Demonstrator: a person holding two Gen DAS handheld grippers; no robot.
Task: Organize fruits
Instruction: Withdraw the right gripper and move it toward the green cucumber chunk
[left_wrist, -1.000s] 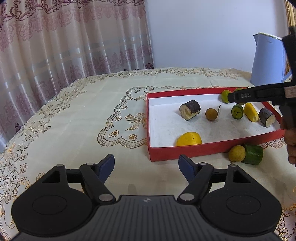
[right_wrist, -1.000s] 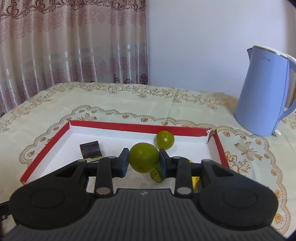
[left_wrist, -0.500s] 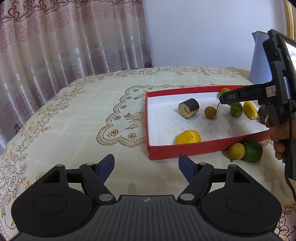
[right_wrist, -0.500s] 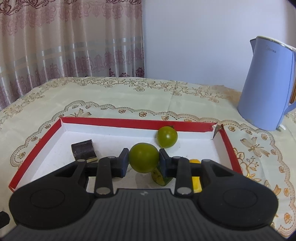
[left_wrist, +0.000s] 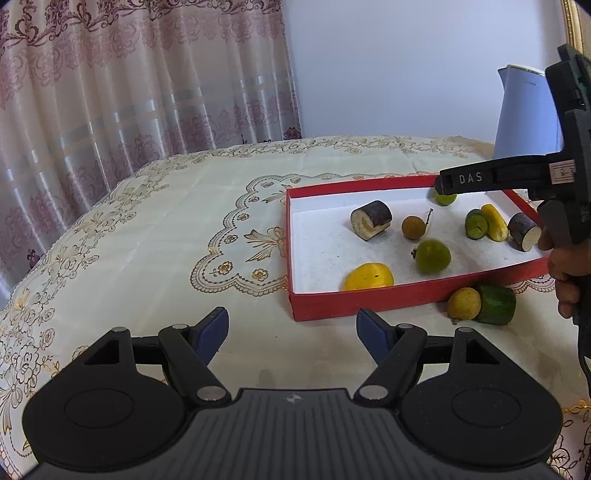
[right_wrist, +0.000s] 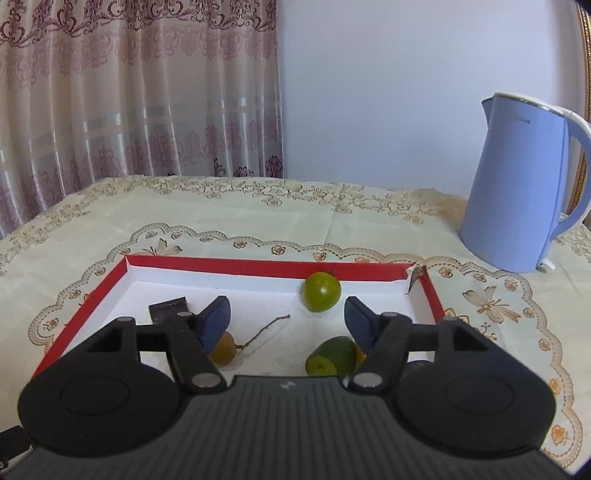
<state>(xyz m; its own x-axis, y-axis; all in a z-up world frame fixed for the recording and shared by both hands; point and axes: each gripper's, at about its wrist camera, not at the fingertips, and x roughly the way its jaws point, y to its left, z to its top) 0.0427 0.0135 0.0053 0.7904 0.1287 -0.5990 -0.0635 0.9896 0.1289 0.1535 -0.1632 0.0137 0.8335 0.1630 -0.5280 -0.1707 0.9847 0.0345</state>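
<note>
Since the earlier frame the right tongs (right_wrist: 286, 321) have just been opening, and the round green fruit (left_wrist: 432, 255) they clenched now lies loose on the white floor of the red box (left_wrist: 325, 308), with nothing between the jaws. Table (left_wrist: 147, 236) carries the box; blue kettle (right_wrist: 517, 184) stands well apart at the box's 1 o'clock in the right wrist view. Left tongs (left_wrist: 291, 334) hang released and empty over bare cloth, at 7 o'clock from the box. Release looks done; judged next step is clearing out: lift the right tongs straight up before swinging, so a finger does not nudge the cut green piece (right_wrist: 332, 356) or the stemmed brown fruit (right_wrist: 223, 349) just below them. Two pieces remain outside, touching the near wall: green chunk (left_wrist: 495, 304) and small yellow fruit (left_wrist: 463, 303) beside it. Approach those low, jaws wide; the yellow one will likely roll.
</note>
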